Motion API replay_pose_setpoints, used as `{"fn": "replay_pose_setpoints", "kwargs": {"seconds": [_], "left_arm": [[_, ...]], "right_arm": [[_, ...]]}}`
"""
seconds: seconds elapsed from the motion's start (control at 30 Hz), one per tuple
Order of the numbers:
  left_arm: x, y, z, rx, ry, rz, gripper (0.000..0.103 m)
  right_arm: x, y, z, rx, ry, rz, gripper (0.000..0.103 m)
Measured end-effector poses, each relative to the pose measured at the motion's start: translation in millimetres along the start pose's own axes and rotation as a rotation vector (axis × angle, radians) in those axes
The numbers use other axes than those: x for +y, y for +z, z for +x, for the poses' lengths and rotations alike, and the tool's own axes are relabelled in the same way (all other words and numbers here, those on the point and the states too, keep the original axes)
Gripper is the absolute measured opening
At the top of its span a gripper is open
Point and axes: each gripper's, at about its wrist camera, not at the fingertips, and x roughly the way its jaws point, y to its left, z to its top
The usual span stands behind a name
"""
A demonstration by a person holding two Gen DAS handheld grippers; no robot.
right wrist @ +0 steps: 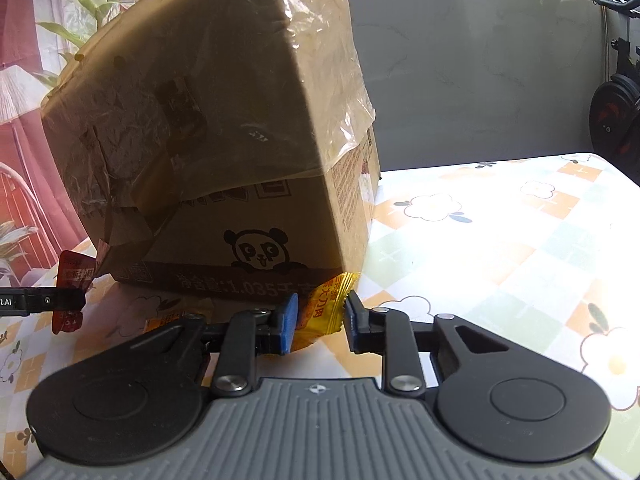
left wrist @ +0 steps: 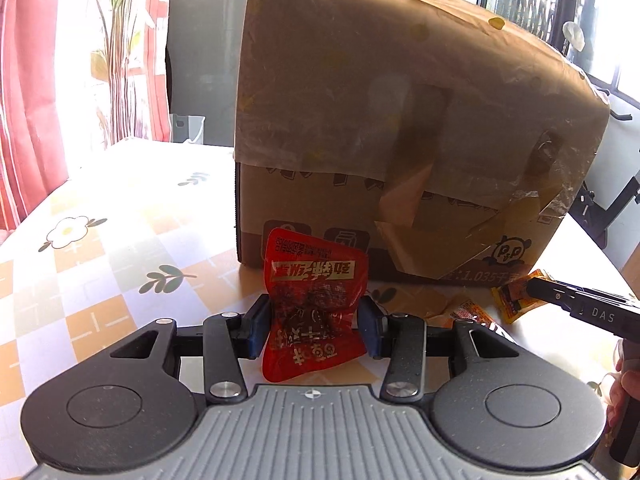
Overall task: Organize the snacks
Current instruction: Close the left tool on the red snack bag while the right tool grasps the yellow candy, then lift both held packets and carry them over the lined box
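Snack packets gripped in front of the taped cardboard box.
Left gripper clamps a red packet (Chinese lettering); right gripper pinches a yellow packet. Box print: panda, "1.035".

A clear plastic sheet drapes over the upper part of the cardboard box, veiling its top, and the box's top edge is cut off by the frame in both views. Whether the box is open or closed cannot be told. Print on the box's lower band is partly readable but blurred. The red snack packet hides part of the box's base. On the right in the left wrist view, the yellow snack packet is half covered by the right gripper, so its label is unreadable. A small orange packet lies partly behind the near gripper body.
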Motion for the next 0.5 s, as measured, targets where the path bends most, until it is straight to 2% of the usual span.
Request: {"fn": "replay_pose_setpoints", "kwargs": {"seconds": [0.13,0.23,0.4,0.5], "left_arm": [[4.2,4.9,-10.7,-0.022,0.000,-0.009,0.048],[5.6,4.7,-20.6,-0.039,0.011,-0.015,0.048],[6.2,4.8,-33.1,-0.051,-0.004,-0.017,0.048],[6.0,13.7,-47.0,-0.103,-0.014,-0.005,0.048]], "right_arm": [[-2.1,2.0,-9.6,-0.002,0.025,0.005,0.014],[4.1,9.6,-20.8,-0.002,0.033,0.011,0.013],[21.1,31.4,-47.4,-0.065,0.086,-0.015,0.013],[27.8,43.1,-61.1,-0.091,0.105,-0.042,0.013]]}}
